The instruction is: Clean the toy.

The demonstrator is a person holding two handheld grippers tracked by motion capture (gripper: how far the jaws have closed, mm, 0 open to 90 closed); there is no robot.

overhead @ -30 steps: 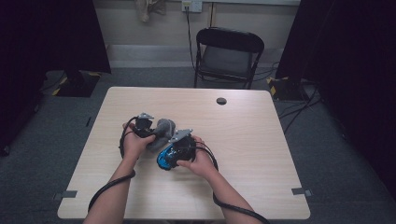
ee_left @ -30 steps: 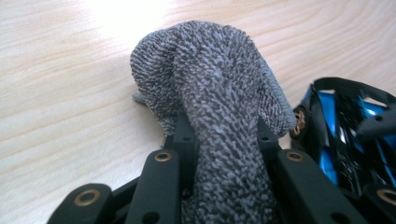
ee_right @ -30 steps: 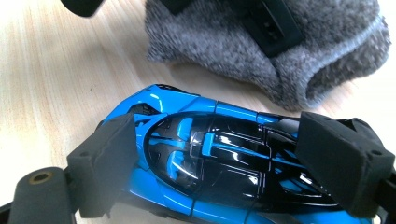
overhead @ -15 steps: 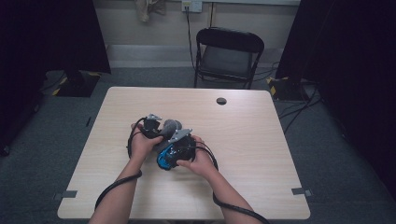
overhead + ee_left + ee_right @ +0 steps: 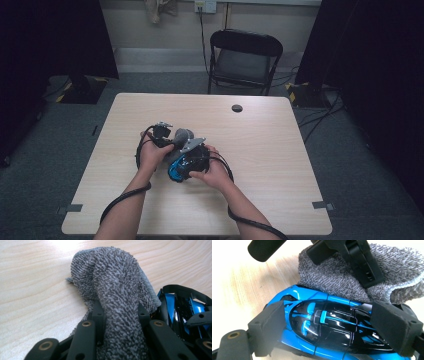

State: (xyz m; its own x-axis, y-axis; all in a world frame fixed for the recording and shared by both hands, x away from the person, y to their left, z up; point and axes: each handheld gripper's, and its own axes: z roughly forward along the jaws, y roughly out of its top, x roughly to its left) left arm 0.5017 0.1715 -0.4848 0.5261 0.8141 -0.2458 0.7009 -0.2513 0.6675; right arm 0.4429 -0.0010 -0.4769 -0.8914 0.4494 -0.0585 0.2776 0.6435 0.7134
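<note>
Blue toy car (image 5: pixel 324 327) sits gripped between the two black pads of the right gripper (image 5: pixel 332 327), one pad against each end of its glossy blue-and-black body. Pressed against the car's far side is a grey towel (image 5: pixel 117 297), which the left gripper (image 5: pixel 120 337) pinches as a thick fold; its jaws have just parted and clamped again on the cloth. From above, both grippers meet near the middle of the table (image 5: pixel 280 150), the left hand (image 5: pixel 152 152) curled round its tool, the right hand (image 5: pixel 212 172) cupping the other from the side, forearms coming in low from the near edge. Pale wood grain runs across the tabletop. Beyond its far edge stands a black folding chair (image 5: pixel 245 57) on grey carpet, with dark curtains at either side.
</note>
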